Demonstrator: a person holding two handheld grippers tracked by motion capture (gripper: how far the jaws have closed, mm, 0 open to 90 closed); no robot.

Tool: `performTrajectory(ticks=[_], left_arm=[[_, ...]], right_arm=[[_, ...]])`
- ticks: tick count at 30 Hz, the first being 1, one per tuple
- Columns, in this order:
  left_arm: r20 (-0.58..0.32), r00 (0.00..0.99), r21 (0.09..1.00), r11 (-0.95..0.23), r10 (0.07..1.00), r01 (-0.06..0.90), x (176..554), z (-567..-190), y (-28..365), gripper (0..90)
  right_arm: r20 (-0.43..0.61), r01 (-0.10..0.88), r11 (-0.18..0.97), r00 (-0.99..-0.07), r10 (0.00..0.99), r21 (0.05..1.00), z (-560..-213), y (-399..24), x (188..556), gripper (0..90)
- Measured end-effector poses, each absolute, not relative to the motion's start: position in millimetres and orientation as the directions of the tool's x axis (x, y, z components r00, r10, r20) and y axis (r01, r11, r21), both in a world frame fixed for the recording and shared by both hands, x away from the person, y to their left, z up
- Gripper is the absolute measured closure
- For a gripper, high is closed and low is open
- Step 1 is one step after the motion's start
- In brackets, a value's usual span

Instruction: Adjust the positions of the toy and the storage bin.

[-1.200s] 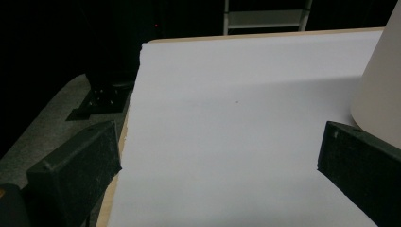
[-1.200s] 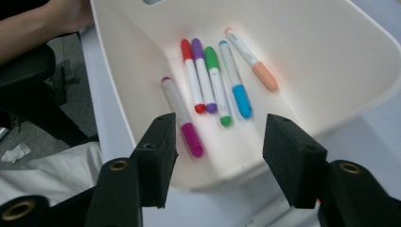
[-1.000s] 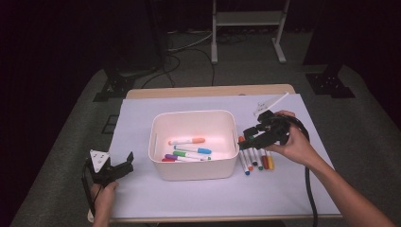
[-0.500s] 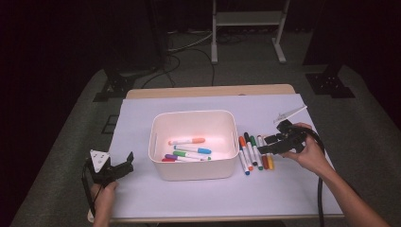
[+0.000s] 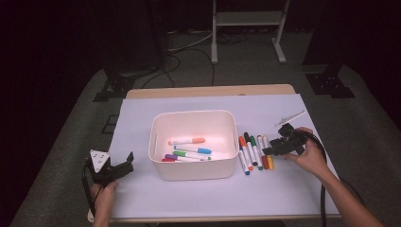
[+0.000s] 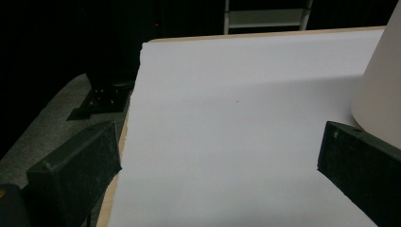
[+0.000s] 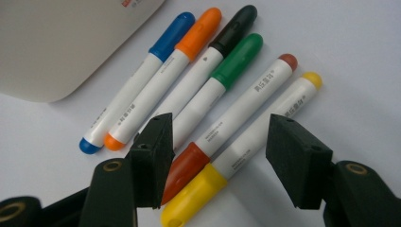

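Note:
A white bin (image 5: 193,114) stands mid-table with several markers inside, an orange one (image 5: 187,141) among them. Right of it lies a row of markers (image 5: 254,151) on the white sheet. My right gripper (image 5: 269,150) hovers low over the row's right end. In the right gripper view its jaws (image 7: 221,142) stand open astride the red marker (image 7: 246,106) and the yellow marker (image 7: 269,123), pads clear of both; they have just been closing a little. Blue (image 7: 137,90), orange (image 7: 165,80), black (image 7: 213,52) and green (image 7: 222,80) markers lie to the left. My left gripper (image 5: 124,163) rests open at the front left, holding nothing (image 6: 217,161).
A thin white plastic piece (image 5: 289,118) lies behind my right hand. The bin's wall (image 6: 383,90) is close to the left gripper's right jaw. White paper (image 5: 142,123) covers the table; a metal stand (image 5: 246,19) is on the floor beyond.
My right gripper has come down and to the right, from beside the bin's right rim to the red and yellow markers. The left gripper has stayed put.

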State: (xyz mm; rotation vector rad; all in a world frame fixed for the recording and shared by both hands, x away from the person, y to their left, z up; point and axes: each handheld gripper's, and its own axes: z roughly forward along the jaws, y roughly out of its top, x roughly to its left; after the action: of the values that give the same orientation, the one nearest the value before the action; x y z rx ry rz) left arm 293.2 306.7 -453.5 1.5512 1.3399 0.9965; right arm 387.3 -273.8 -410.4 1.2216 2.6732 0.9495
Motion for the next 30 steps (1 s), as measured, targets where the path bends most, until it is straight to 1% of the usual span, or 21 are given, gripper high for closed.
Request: performTrajectory(ticks=[13, 19, 21, 27, 30], left_arm=[[0.045, 0.114, 0.942, -0.080, 0.992, 0.327, 293.0, -453.5, 306.8, 0.0], [0.046, 0.114, 0.941, -0.081, 0.992, 0.328, 293.1, -453.5, 306.7, 0.0], [0.046, 0.114, 0.941, -0.081, 0.992, 0.328, 293.1, -453.5, 306.7, 0.0], [0.045, 0.116, 0.941, -0.081, 0.992, 0.328, 293.2, -453.5, 306.7, 0.0], [0.045, 0.115, 0.941, -0.081, 0.992, 0.328, 293.1, -453.5, 306.7, 0.0]], right_arm=[[0.177, 0.691, 0.480, -0.651, 0.738, 0.540, -422.5, -273.2, 393.9, 46.3], [0.173, 0.700, 0.471, -0.638, 0.750, 0.537, -426.1, -272.6, 394.6, 52.4], [0.170, 0.703, 0.471, -0.635, 0.754, 0.533, -427.9, -273.1, 395.1, 53.0], [0.132, 0.714, 0.472, -0.612, 0.780, 0.517, -432.8, -276.5, 393.2, 57.1], [0.105, 0.725, 0.462, -0.586, 0.804, 0.511, -433.1, -283.3, 391.8, 59.6]])
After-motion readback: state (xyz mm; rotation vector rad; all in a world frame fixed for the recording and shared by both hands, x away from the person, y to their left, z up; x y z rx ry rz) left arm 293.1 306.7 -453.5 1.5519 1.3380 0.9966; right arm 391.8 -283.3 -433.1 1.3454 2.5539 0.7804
